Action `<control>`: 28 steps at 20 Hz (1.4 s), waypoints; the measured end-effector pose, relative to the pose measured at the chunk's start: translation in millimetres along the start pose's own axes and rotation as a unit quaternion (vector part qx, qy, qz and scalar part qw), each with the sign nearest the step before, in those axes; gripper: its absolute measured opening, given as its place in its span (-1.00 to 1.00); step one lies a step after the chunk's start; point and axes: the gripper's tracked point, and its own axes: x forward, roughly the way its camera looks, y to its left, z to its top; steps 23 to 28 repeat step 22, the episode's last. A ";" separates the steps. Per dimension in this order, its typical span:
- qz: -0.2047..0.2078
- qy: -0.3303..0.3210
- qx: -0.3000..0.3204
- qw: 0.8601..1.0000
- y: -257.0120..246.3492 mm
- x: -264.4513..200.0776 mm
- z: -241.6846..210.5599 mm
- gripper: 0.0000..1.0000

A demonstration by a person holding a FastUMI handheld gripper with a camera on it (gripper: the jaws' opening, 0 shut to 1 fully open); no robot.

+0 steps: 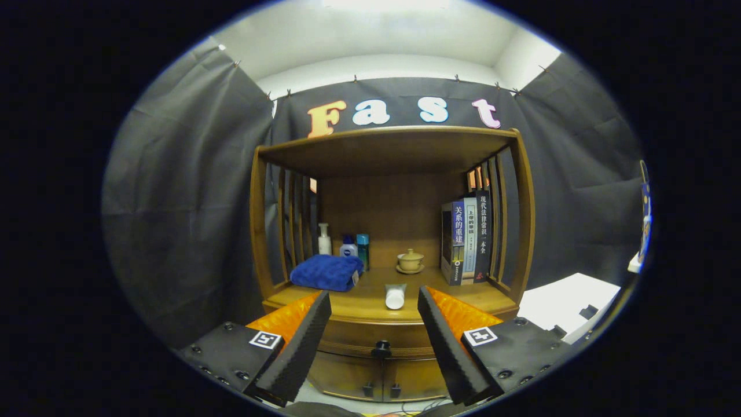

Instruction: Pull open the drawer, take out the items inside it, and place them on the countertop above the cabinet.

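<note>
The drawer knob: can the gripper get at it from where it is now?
Probably yes. The gripper is open, and the dark drawer knob sits between the fingers, a little ahead of them, with nothing in front of it. The white tube lies higher, on the countertop.

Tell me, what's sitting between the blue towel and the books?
In the gripper view, a small lidded teacup on a saucer stands on the countertop between the folded blue towel and the books; a white tube lies nearer the open fingers.
</note>
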 end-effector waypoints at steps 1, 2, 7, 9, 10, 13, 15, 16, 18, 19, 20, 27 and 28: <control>-0.004 -0.005 -0.005 1.000 -4.9 -2.6 4.6 0.97; -0.009 -0.010 -0.011 1.000 -8.9 -5.5 9.4 0.97; -0.020 -0.028 -0.016 0.999 -17.1 -13.4 22.2 0.97; -0.024 -0.030 -0.016 0.999 -21.5 -14.4 22.5 0.97; -0.027 -0.032 -0.017 0.999 -23.1 -14.9 24.2 0.97; -0.029 -0.031 -0.016 0.999 -22.9 -16.0 23.8 0.97; -0.031 -0.032 -0.013 0.999 -25.0 -14.4 23.6 0.97; -0.031 -0.033 -0.011 0.999 -24.4 -14.4 24.7 0.97; -0.030 -0.035 -0.007 0.999 -23.5 -15.6 25.0 0.97; -0.028 -0.034 -0.005 0.999 -22.7 -15.2 24.3 0.97; -0.027 -0.033 -0.003 0.999 -23.2 -14.8 23.8 0.97; -0.028 -0.030 0.001 0.999 -25.0 -14.2 22.6 0.97; -0.028 -0.030 0.001 0.999 -25.0 -14.2 22.6 0.97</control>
